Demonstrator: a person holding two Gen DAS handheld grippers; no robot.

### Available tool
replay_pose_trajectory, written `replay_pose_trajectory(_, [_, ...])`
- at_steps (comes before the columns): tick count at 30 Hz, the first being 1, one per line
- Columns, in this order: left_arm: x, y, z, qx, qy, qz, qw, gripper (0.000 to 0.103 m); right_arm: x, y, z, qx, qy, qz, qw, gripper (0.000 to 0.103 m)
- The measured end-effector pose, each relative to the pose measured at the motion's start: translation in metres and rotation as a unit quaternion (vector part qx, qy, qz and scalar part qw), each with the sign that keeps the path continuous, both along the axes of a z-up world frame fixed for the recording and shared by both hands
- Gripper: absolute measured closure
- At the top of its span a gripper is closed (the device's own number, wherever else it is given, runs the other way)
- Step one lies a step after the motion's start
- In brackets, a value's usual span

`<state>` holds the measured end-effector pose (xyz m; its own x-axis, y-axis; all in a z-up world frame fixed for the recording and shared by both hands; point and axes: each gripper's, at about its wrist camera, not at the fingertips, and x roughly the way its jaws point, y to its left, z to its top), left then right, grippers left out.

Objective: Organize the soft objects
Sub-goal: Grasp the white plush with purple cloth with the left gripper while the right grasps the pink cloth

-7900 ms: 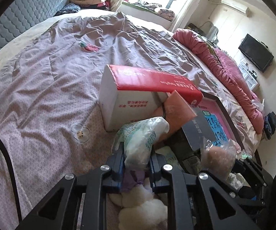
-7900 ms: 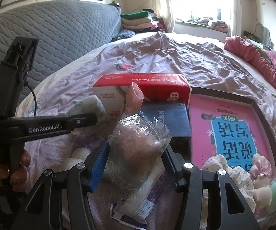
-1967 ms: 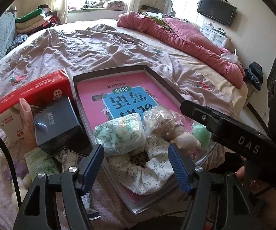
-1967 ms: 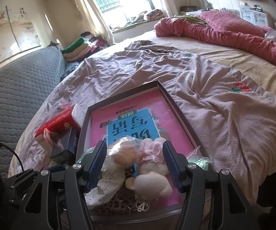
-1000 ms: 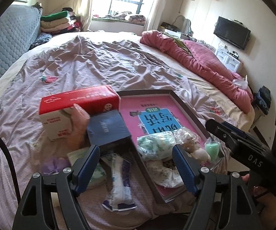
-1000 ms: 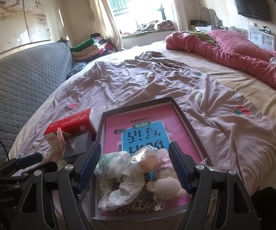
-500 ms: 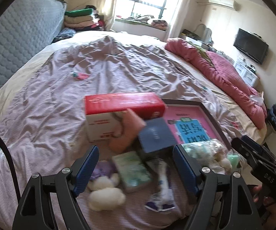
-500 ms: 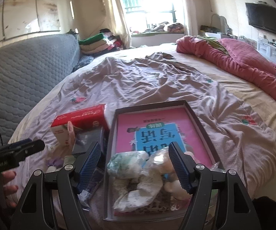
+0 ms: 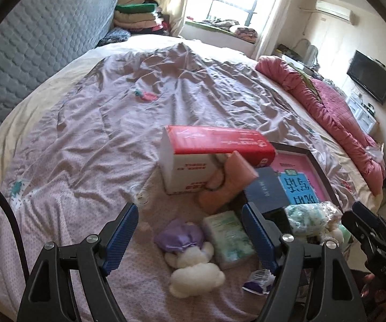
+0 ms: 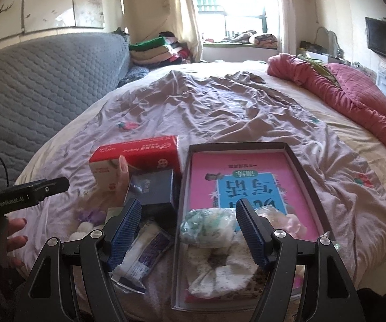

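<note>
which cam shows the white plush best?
Left wrist: the white plush lies whole and unobstructed on the bedspread between the open fingers. Right wrist shows only a sliver of it, cut off by the left finger.

"GenRobot.AI" is printed on the left hand-held gripper (image 10: 29, 191).

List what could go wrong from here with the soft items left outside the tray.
1. The white plush toy touches the green tissue pack; the open left gripper may catch both.
2. The pile in the tray crowds its near end, so additions may spill over.
</note>
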<state>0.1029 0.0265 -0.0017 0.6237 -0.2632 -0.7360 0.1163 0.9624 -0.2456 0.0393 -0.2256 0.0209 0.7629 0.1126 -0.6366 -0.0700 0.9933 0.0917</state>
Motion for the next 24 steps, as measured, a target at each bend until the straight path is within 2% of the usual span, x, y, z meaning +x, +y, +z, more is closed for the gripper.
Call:
replay_pose_trajectory(4, [0.005,0.016,-0.007,-0.015,0.016,0.009,0.9997,0.024,0.003,0.008,-0.003,-0.007,0.002,0.008,1.0,0.028])
replay_pose_trajectory(9, [0.008,0.023,-0.018,0.003,0.043,0.005,0.9991,0.024,0.007,0.017,-0.008,-0.013,0.01,0.014,1.0,0.028])
replay_pose_trajectory(15, [0.01,0.011,-0.041,0.022,0.095,-0.026,0.9949,0.024,0.013,0.028,-0.014,-0.021,0.019,0.024,0.999,0.028])
replay_pose_trajectory(24, [0.008,-0.004,-0.06,0.039,0.124,-0.045,0.9904,0.024,0.018,0.04,-0.018,-0.027,0.022,0.04,0.999,0.028])
